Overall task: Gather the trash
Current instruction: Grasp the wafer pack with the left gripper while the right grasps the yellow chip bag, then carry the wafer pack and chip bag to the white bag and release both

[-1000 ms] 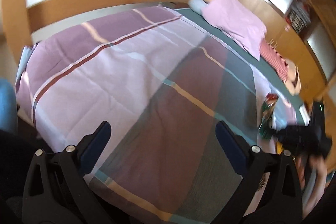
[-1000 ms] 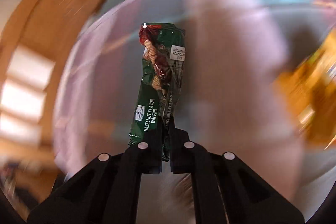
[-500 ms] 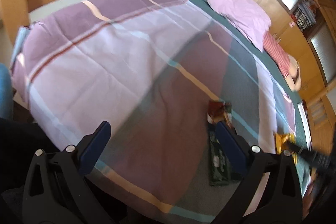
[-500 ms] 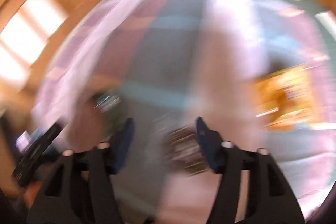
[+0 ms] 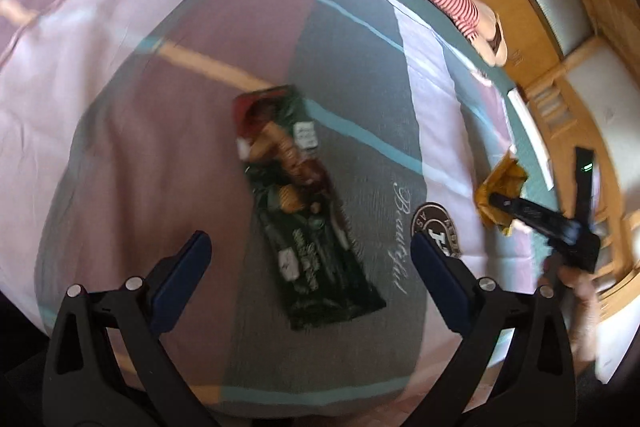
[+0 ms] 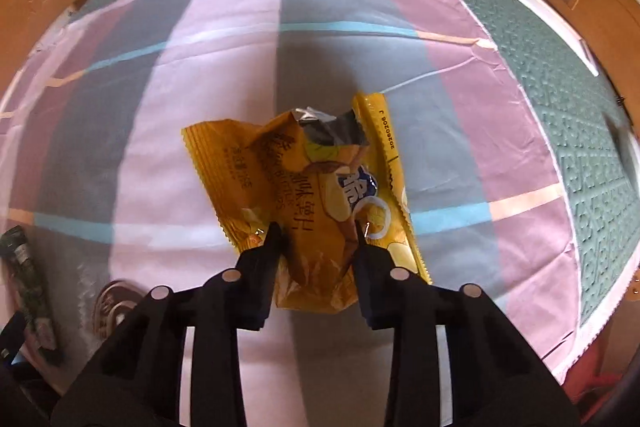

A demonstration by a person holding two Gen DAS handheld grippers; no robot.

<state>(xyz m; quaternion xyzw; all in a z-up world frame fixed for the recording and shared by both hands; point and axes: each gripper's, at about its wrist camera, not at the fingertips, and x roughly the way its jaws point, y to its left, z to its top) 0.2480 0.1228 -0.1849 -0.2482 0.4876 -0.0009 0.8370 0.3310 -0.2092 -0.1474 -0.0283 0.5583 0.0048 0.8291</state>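
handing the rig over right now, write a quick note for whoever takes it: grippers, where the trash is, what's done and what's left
Left gripper: open, empty, hovering over the green wafer wrapper, which lies flat on the bedspread.
Right gripper: jaws have just been closing around the crumpled yellow snack bag; the bag sits between them, but a firm pinch is not clear.
Done: no trash is seen collected; both pieces are on the bed, apart from each other.
Left: secure the yellow bag, pick up the green wrapper, take both to a bin. No bin is in view.
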